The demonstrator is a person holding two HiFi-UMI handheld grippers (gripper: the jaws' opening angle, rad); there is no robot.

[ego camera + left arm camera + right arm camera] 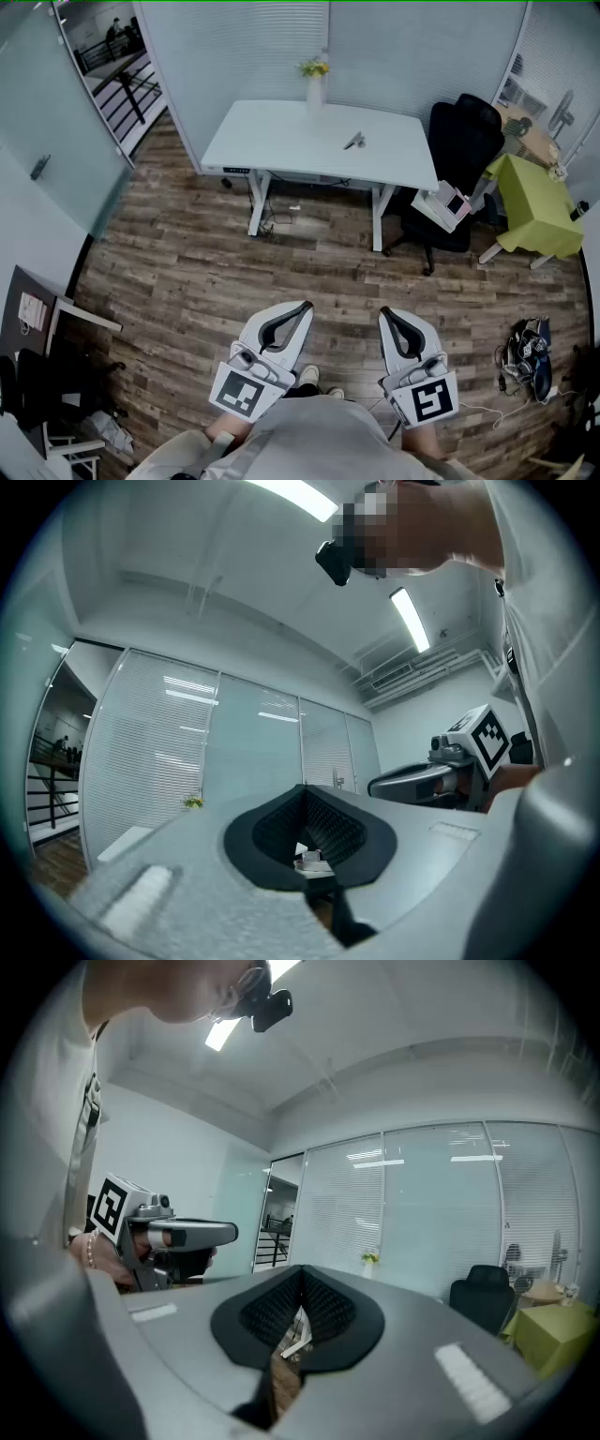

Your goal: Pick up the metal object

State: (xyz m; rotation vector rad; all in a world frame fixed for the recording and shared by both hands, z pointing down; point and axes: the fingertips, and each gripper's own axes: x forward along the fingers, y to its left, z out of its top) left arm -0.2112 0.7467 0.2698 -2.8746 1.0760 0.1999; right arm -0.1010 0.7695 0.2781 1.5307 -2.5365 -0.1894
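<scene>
You held both grippers low before your torso, side by side and apart, each pointing forward and roughly level. The left gripper (302, 307) angled slightly inward toward the right gripper (385, 315). The left jaws met at their tips, with nothing between them; the right jaws were likewise closed and empty. Your left forearm (217, 433) and right forearm (419, 437) showed just behind the grippers, close to your body.
</scene>
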